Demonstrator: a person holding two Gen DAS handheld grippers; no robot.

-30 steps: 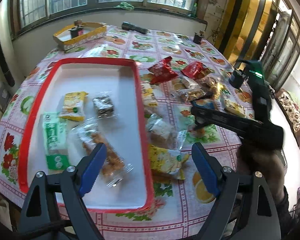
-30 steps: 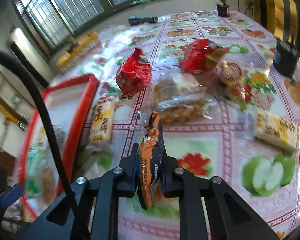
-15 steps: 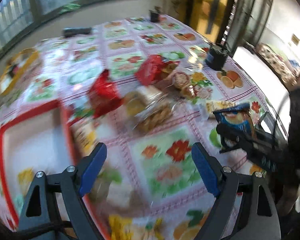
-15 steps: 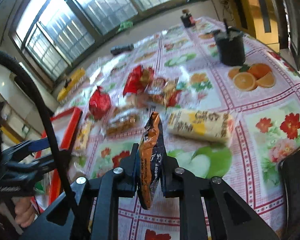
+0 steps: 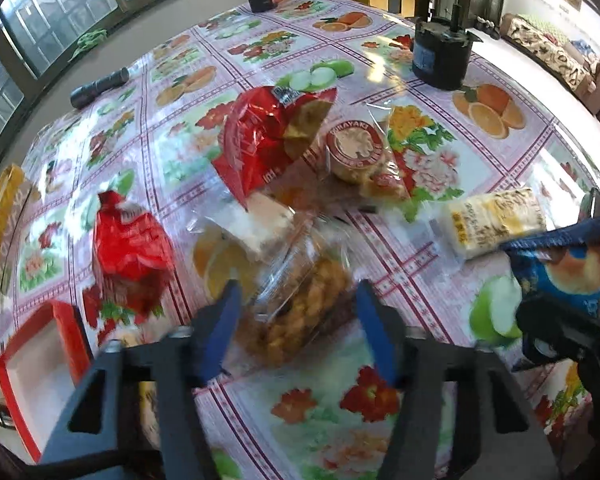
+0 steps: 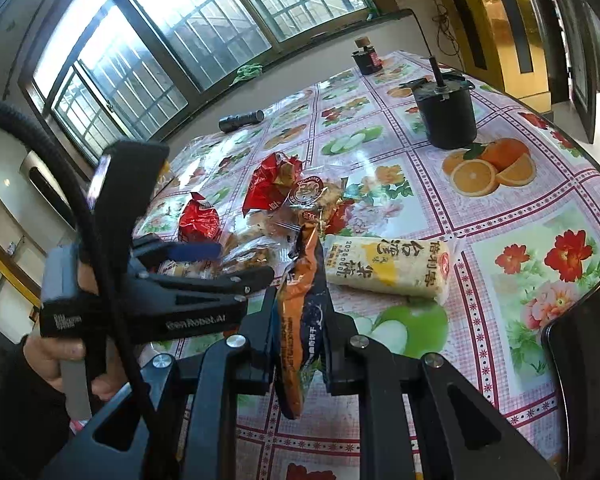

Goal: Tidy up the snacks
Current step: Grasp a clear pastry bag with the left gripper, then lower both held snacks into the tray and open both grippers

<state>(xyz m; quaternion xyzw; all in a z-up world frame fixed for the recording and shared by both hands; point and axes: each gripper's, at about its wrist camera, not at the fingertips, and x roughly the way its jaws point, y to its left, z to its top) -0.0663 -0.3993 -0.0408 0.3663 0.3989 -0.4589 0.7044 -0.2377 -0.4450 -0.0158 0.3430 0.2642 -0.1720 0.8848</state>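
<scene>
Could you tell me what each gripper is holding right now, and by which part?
Right gripper: blue-and-orange snack packet, pinched across its middle. Left gripper: closing around the clear bag of fried twists.

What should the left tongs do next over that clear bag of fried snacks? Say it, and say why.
Probably finish closing on the clear bag of fried snacks. The left tongs have just been closing with the bag between the blue pads; contact is blurred. The right tongs already clamp an orange-and-blue packet, and the red tray sits close by.

Red tray (image 5: 66, 332) cut off, blurred
</scene>
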